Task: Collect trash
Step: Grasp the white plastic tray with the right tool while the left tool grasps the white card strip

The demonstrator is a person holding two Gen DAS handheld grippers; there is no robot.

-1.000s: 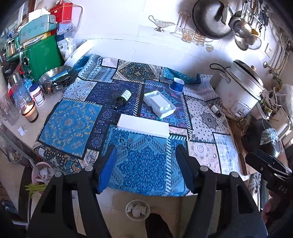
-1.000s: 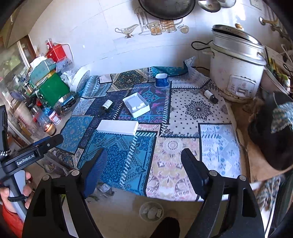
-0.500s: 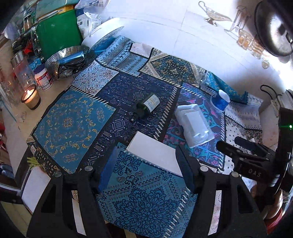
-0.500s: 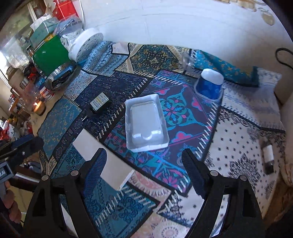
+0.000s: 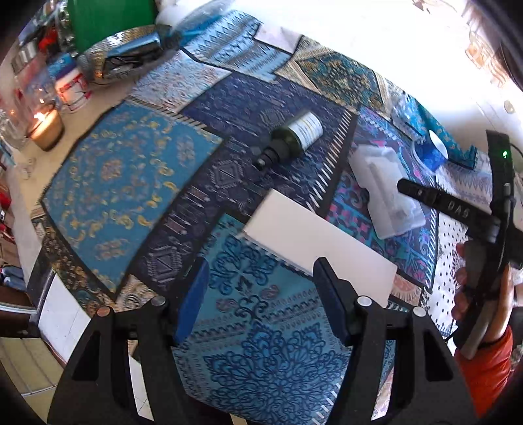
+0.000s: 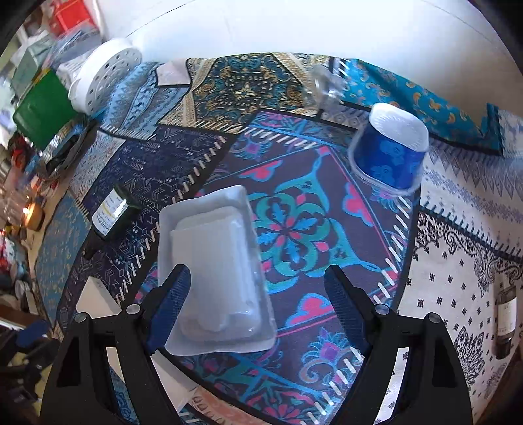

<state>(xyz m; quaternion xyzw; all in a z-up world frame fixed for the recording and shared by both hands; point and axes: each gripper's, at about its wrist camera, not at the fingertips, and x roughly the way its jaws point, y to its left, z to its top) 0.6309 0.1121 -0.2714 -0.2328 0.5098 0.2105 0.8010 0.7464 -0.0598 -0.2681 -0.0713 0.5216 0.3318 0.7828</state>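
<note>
On the patterned cloth (image 5: 130, 183) lie a flat white box (image 5: 320, 242), a dark bottle (image 5: 291, 140) with a white label, a white plastic tray (image 5: 385, 189) and an upturned blue cup (image 5: 431, 153). My left gripper (image 5: 261, 294) hovers open just short of the white box, nothing between its fingers. My right gripper (image 6: 258, 297) is open over the near end of the white tray (image 6: 215, 268), its left finger overlapping the tray's edge, pads not pressing. The blue cup (image 6: 389, 150) and the dark bottle (image 6: 111, 215) lie beyond it.
A lit candle (image 5: 45, 127), a metal bowl (image 5: 124, 55) and a green box (image 5: 108, 19) crowd the left end. A clear jar (image 6: 323, 85) lies on its side at the back; a small bottle (image 6: 505, 314) lies far right. A hand in an orange sleeve (image 5: 487, 369) holds the right gripper.
Both grippers have dropped and come in over the table. The left one closed in on the white box, the right one swung left over the white tray. Both stayed open.
</note>
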